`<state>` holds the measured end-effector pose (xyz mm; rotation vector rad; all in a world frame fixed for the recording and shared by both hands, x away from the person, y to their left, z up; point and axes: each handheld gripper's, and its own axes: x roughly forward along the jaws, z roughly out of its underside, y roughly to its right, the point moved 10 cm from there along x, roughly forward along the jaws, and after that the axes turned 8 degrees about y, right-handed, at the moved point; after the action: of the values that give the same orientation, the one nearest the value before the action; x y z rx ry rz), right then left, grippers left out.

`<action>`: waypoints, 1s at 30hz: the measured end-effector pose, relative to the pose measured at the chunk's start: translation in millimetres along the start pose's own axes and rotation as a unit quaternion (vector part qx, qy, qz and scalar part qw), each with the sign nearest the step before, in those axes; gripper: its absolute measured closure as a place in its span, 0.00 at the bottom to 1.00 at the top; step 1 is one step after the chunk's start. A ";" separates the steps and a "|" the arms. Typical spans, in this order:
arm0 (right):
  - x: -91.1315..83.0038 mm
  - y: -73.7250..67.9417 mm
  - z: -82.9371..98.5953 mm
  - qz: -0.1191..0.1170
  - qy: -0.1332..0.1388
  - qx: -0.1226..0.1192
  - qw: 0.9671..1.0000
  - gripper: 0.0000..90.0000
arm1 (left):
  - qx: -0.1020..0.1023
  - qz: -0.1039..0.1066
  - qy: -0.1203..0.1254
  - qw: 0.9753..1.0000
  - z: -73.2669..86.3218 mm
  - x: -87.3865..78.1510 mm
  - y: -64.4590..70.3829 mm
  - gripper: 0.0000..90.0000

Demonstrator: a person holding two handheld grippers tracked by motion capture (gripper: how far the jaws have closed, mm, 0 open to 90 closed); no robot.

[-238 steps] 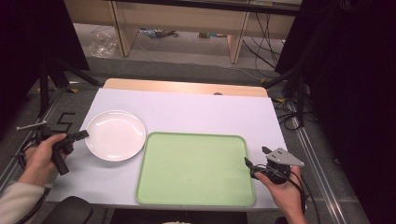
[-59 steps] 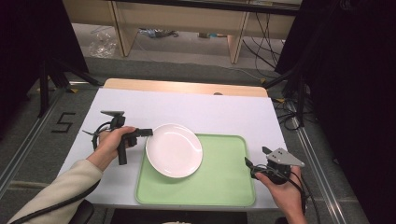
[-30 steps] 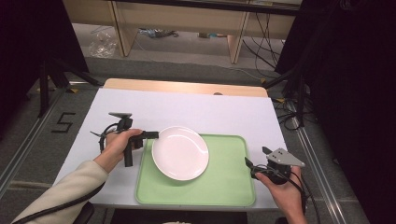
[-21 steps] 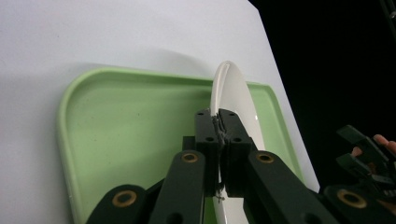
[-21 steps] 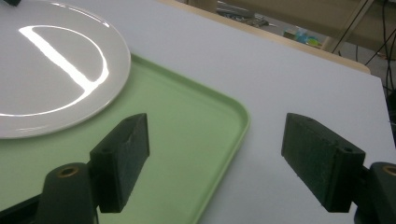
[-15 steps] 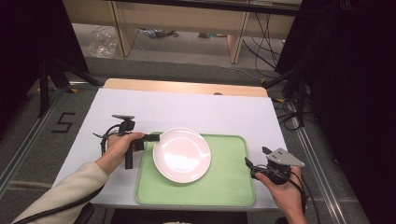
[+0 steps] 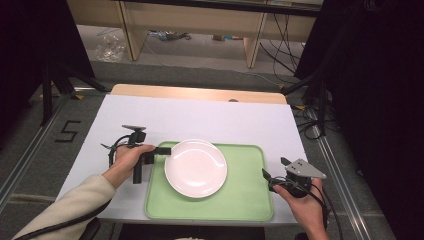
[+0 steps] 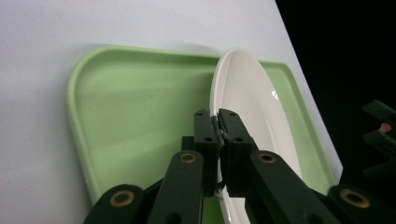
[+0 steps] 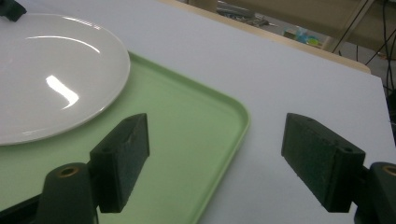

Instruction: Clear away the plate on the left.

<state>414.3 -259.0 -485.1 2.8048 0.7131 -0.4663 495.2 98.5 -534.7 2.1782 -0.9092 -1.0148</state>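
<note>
A white plate (image 7: 196, 167) lies over the left half of the green tray (image 7: 245, 195). My left gripper (image 7: 164, 150) is shut on the plate's left rim; in the left gripper view its jaws pinch the edge of the plate (image 8: 247, 102) above the tray (image 8: 126, 116). My right gripper (image 7: 266, 176) rests at the tray's right edge, held in a hand. In the right gripper view its jaws stand wide apart with nothing between them, over the corner of the tray (image 9: 205, 140), with the plate (image 9: 51, 74) off to the left.
The tray sits on a white table top (image 7: 215, 117) with a wooden strip (image 7: 200, 93) along the far edge. Cables and shelving lie on the floor beyond. A floor mark "5" (image 7: 67, 131) is left of the table.
My left gripper carried the plate from the table's left side rightward onto the tray, and over the last second edged it slightly further right and down. The right gripper stayed still.
</note>
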 end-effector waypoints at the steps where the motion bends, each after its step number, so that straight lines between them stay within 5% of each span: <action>1: 0.0 0.0 0.0 0.000 0.000 0.000 1.000 0.27 | 0.005 -0.001 -0.004 1.000 1.0 -0.2 -0.7 0.95; 12: -0.1 -0.3 0.2 0.000 -0.001 0.000 1.000 0.27 | 0.033 -0.020 -0.014 0.999 5.9 2.0 -5.3 0.95; 14: -0.9 1.5 -0.3 0.004 -0.001 -0.007 1.000 0.27 | 0.028 -0.004 -0.021 0.999 6.6 1.6 -1.0 0.95; 16: -0.1 -0.3 0.2 -0.001 -0.001 -0.001 1.000 0.27 | 0.037 -0.019 -0.014 0.999 5.7 2.5 -1.5 0.94; 22: -0.1 0.3 -0.1 0.000 0.001 -0.002 1.000 0.27 | 0.047 -0.017 -0.005 0.999 2.9 0.4 0.8 0.90; 30: -0.9 1.6 0.0 0.003 -0.001 -0.008 1.000 0.27 | 0.106 -0.010 0.019 0.994 1.9 -2.8 9.1 0.72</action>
<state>414.3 -260.8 -484.6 2.7912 0.7034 -0.4610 489.2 94.8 -528.1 2.3772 -1.0197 -0.9195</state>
